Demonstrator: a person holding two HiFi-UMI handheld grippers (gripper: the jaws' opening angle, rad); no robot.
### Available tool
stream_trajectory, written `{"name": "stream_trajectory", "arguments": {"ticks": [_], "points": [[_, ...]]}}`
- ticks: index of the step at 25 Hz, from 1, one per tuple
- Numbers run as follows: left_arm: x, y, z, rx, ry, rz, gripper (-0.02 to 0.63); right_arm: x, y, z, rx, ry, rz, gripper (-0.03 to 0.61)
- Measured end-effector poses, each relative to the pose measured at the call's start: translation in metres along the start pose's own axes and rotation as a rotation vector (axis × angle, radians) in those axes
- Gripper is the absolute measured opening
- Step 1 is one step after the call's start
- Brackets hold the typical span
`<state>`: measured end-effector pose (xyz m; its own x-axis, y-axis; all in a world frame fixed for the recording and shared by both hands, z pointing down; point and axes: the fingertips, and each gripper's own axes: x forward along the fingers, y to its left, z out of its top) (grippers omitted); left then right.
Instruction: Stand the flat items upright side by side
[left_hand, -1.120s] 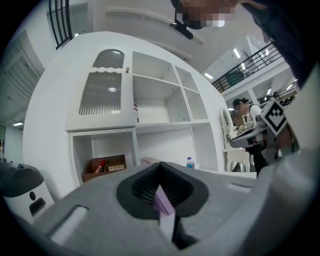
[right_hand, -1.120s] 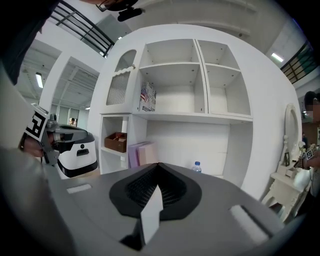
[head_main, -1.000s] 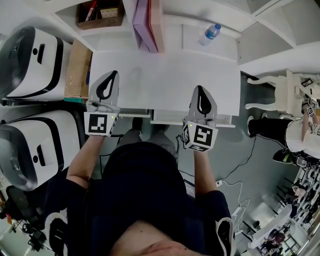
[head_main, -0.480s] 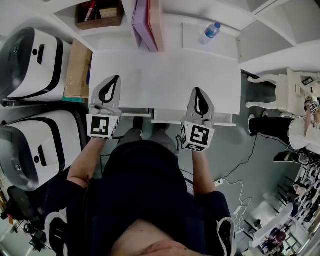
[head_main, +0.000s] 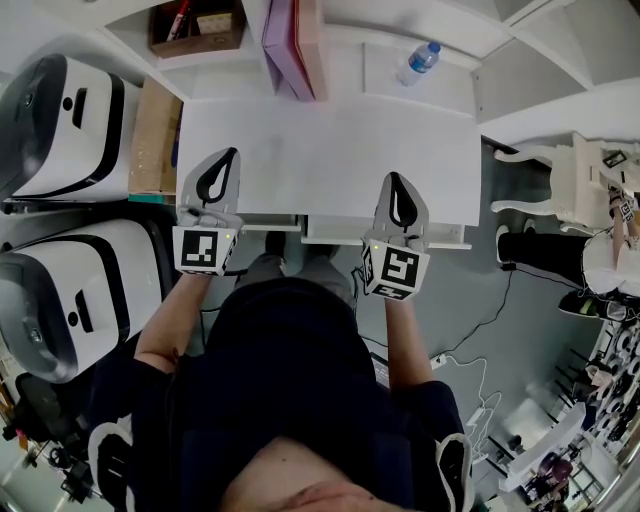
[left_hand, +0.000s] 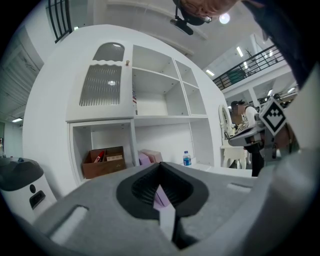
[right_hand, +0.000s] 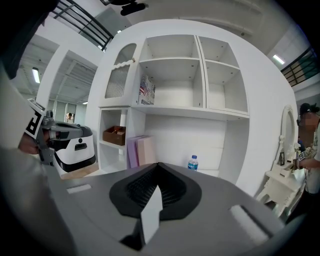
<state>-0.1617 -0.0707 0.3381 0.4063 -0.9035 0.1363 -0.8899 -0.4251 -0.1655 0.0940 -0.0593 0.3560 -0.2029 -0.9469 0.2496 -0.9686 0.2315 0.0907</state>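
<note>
Where the head view ends, 2 upright flat items (head_main: 285, 40) are cropped.

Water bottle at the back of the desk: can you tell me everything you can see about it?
The water bottle is small and made of clear plastic, with a blue cap and a blue label round its middle. The cap is on. It stands upright by itself on the white ledge at the back of the desk, to the right of the purple and pink flat items and well apart from them. Only the ledge under it touches it.
</note>
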Motion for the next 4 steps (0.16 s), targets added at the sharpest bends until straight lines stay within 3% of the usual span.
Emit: {"name": "stream_trajectory", "arguments": {"ticks": [4], "points": [[0.0024, 0.0011, 0.0018, 0.001, -0.005, 0.003, 0.0, 0.0028, -0.0037, 0.002, -0.002, -0.002, -0.01, -0.002]]}}
